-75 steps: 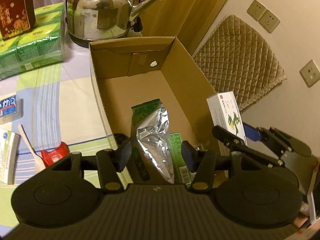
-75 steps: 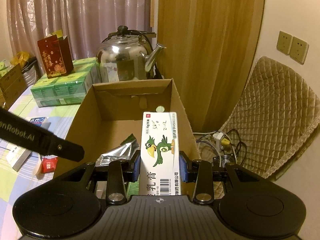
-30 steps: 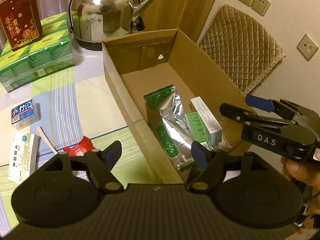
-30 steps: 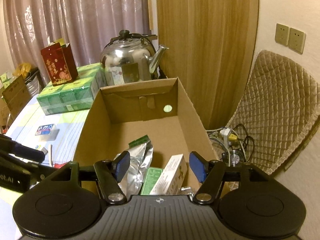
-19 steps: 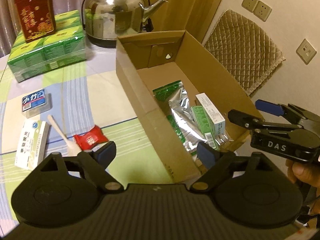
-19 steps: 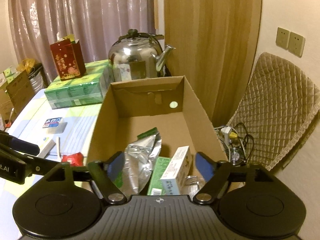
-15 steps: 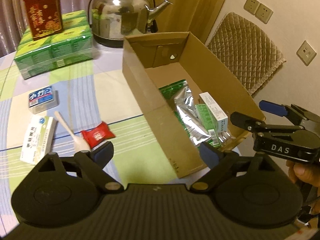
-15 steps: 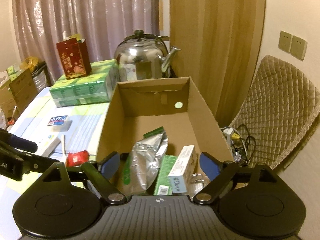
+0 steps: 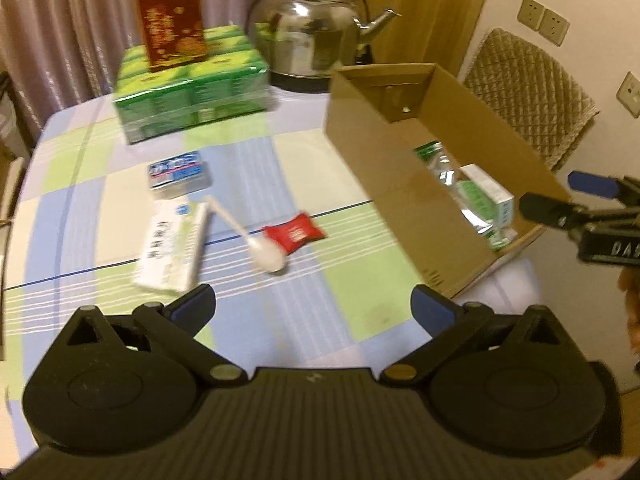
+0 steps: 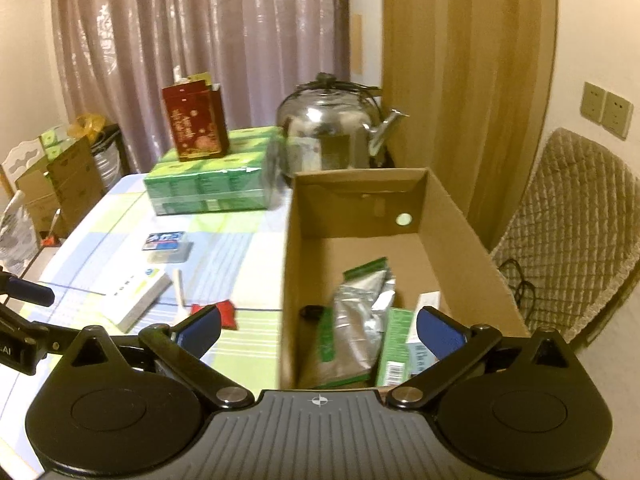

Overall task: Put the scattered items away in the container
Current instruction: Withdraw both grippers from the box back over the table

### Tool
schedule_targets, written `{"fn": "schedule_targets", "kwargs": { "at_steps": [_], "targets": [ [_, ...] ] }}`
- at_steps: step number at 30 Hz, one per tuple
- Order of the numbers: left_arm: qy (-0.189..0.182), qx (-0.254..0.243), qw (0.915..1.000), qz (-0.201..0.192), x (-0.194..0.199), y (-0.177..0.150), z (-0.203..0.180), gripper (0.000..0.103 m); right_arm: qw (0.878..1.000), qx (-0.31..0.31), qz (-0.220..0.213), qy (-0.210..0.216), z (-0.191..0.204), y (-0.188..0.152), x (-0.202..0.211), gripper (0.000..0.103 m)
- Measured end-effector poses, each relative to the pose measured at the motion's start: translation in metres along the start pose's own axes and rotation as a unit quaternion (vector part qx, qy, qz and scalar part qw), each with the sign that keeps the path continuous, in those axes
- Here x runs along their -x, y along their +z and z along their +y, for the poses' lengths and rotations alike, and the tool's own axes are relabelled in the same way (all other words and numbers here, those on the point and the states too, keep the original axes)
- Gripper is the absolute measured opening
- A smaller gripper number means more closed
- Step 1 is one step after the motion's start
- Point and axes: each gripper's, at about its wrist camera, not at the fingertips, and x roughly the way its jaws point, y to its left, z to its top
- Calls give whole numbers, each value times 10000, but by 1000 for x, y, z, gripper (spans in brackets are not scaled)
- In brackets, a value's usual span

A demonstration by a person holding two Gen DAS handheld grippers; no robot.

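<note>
Checked tablecloth (image 9: 248, 152) in pale green, blue and cream fills the scene, purple curtains (image 10: 200, 40) behind it, a wooden panel and a quilted chair back (image 10: 572, 232) off to the right. At the table's right edge sits the open cardboard box (image 10: 472, 240), and inside it we can see a silver-and-green foil pouch (image 10: 360, 320), a green carton (image 10: 396, 344) beside it, and a white carton (image 9: 486, 190) against the right wall. Out on the cloth, four things lie loose: a small blue-labelled tin (image 9: 178, 172), a white medicine box (image 9: 172, 248) just in front of it, a white plastic spoon (image 9: 250, 236) alongside, and a red sweet wrapper (image 9: 294, 232) touching the spoon's bowl. At the back, a steel kettle (image 9: 316, 32), with a shrink-wrapped green pack (image 9: 188, 88) next to it carrying a dark red gift bag (image 9: 172, 20) on top. Left gripper (image 9: 314, 306) hangs over the cloth, near the spoon and the sweet, jaws opening wide, nothing between them. Right gripper (image 10: 318, 330) hovers at the near end of the box, above the pouch and cartons, jaws also opening, nothing gripped. In the left view the right gripper juts in from the right edge past the box, a hand (image 9: 630, 292) just showing behind it.
</note>
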Motion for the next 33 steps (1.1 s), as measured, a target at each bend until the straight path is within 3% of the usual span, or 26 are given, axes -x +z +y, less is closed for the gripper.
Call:
{"fn": "schedule_targets", "kwargs": {
  "at_steps": [11,16,33],
  "targets": [
    [412,-238,9989,-25,20,-42,52,102,9980,346,-137,515,63,2,2,101],
    [523,-118,9986,1,21,-53,71,102,9962,512,-82,705,86,-1,-5,101],
    [556,102,9982,200,9,-81,94,102,9928,733,273,904,114,-34,-23,101]
  ]
}}
